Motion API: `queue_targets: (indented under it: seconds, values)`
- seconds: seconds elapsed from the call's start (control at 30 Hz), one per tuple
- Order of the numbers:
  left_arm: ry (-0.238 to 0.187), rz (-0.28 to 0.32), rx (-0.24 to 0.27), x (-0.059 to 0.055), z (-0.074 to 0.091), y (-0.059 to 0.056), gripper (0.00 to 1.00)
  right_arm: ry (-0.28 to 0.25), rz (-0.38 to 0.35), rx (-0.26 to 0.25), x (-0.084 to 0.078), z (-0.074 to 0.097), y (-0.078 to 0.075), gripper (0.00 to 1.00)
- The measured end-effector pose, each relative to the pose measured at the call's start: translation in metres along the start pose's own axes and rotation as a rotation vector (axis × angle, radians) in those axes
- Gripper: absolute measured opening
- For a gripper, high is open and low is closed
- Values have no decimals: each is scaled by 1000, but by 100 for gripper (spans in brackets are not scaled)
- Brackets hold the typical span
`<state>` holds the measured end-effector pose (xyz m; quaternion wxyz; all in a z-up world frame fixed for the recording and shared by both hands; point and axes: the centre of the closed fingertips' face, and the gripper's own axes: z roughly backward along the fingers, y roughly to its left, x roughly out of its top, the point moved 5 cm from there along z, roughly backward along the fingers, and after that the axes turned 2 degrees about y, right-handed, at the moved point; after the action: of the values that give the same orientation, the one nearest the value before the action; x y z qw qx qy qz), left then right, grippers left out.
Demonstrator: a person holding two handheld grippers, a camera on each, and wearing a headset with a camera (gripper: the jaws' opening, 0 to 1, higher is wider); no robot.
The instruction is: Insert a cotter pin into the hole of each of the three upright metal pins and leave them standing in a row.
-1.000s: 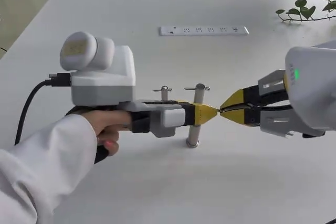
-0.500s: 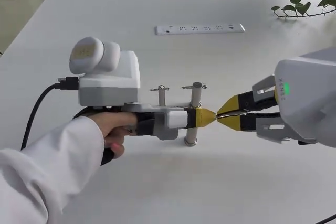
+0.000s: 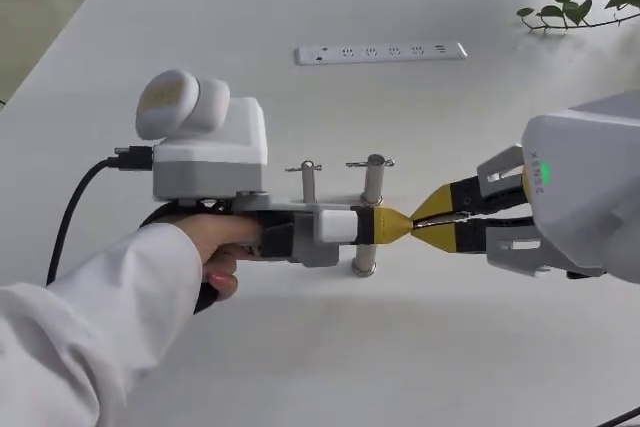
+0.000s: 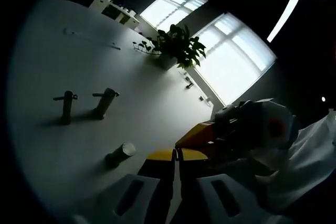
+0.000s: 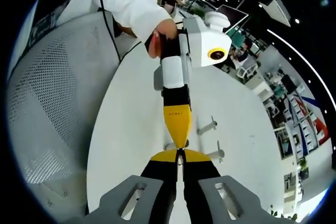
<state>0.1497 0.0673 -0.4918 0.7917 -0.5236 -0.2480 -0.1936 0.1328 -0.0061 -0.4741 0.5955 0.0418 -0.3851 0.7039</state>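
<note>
A: On the white table [image 3: 300, 367], on the person's side of the power strip [image 3: 380, 51], two metal pins [image 3: 373, 187] stand upright side by side. Each has a cotter pin [image 3: 370, 162] through its top. A plant [image 3: 590, 2] sits off the strip's right end. Bright windows [image 4: 231, 61] show in the left gripper view.

B: And the third pin?

A: The third pin [image 4: 121, 155] is farther from the strip than the other two, close by the left tongs, showing a plain round end. Can't tell if it stands straight.

B: Any change over the last second?

A: Little. The pins keep their places against the strip. The tongs were tip to tip then, and are the same now.

B: State of the tongs?

A: The left tongs [image 3: 403, 225], in a hand [image 3: 215, 247] with a white sleeve [image 3: 90, 337], are clenched and cross in front of one pin. The right tongs [image 3: 422, 222] are clenched too, yellow tips touching the left's. A thin grey line lies along the right seam, too small to name.
</note>
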Motion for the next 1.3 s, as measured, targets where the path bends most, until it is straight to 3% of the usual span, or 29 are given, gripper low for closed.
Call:
queue_targets:
  seconds: [0.4, 0.47, 0.53, 0.63, 0.67, 0.73, 0.97, 1.17, 1.23, 1.3]
  values:
    - [20, -38, 23, 0, 1, 0, 0, -7, -22, 15, -2, -1, 2, 0]
    - [17, -52, 28, 1, 3, 0, 0, 2, -56, 21, -6, -2, 3, 7]
    - [23, -90, 36, 1, 5, -1, 0, 20, -136, 61, -13, -3, 8, 8]
    - [28, -200, 59, 3, 9, -1, 0, 5, -253, 108, -22, -4, 12, 11]
    - [33, -283, 86, 5, 12, 0, 0, 1, -289, 120, -24, -4, 13, 11]
    - [49, -384, 105, 4, 14, -2, 0, -31, -354, 132, -26, -4, 13, 12]
    - [92, -609, 63, -2, 17, -12, 0, -178, -571, 199, -21, -4, 12, 12]
    - [101, -766, 8, -5, 17, -20, 0, -213, -598, 249, -14, -4, 18, 9]
    - [111, -755, 3, -7, 17, -21, 0, -215, -597, 257, -12, -5, 20, 7]
    - [111, -783, -4, -7, 16, -22, 0, -226, -603, 270, -10, -5, 21, 5]
